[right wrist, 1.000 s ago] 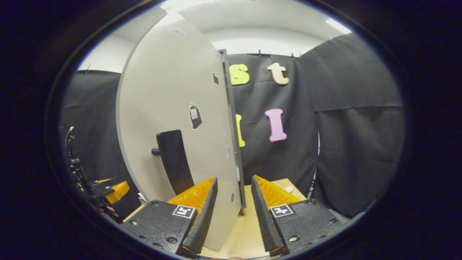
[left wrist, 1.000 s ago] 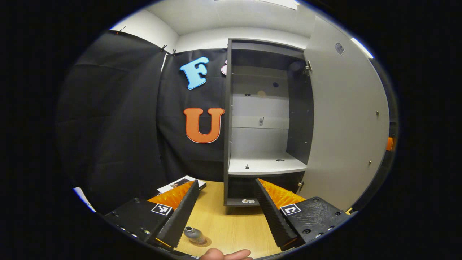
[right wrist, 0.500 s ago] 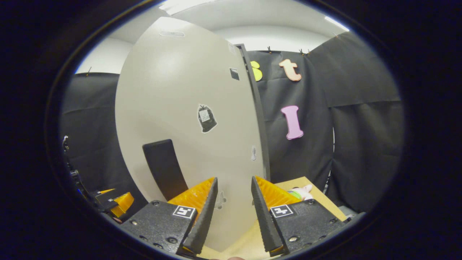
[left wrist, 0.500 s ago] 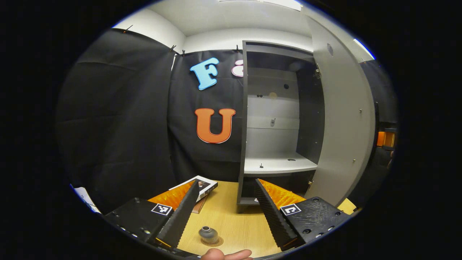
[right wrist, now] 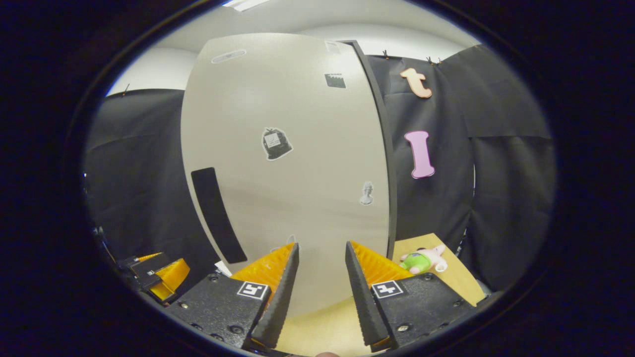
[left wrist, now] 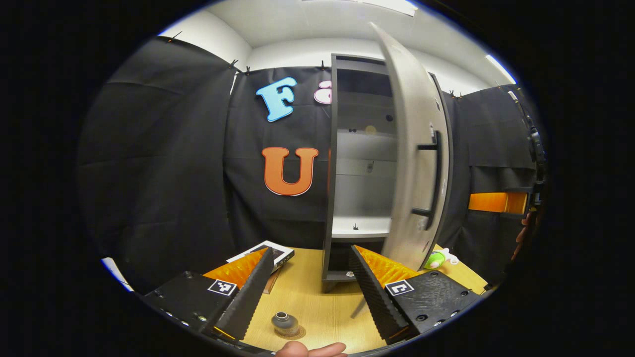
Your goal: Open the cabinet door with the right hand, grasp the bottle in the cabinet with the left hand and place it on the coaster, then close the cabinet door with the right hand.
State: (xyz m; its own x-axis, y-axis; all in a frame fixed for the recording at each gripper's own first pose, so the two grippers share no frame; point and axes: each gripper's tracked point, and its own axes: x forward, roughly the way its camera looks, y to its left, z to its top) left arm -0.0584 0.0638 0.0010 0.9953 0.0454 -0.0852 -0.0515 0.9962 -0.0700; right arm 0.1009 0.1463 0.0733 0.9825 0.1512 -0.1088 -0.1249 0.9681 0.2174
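Observation:
A small grey bottle [left wrist: 284,323] stands upright on a round brown coaster [left wrist: 299,331] on the wooden table, low between the fingers of my left gripper [left wrist: 311,250], which is open and holds nothing. Beyond it is the dark cabinet [left wrist: 331,148] with a bare pale shelf [left wrist: 359,228]. Its light door [left wrist: 414,163] is partly swung in, blurred, black handle [left wrist: 436,173] facing outward. In the right gripper view the door [right wrist: 297,163] spans the middle, its handle [right wrist: 218,215] to the left. My right gripper [right wrist: 321,245] is open, right up against the door face; contact cannot be told.
A book [left wrist: 270,252] lies on the table left of the cabinet. A green and pink plush toy [right wrist: 421,260] lies right of the cabinet, also the toy [left wrist: 436,259] in the left gripper view. A thumb [left wrist: 310,349] shows at the bottom edge. Black cloth walls surround the table [left wrist: 317,302].
The cabinet door has swung from wide open to roughly half shut. My right gripper has followed its outer face. The bottle stays on the coaster and my left gripper stays open.

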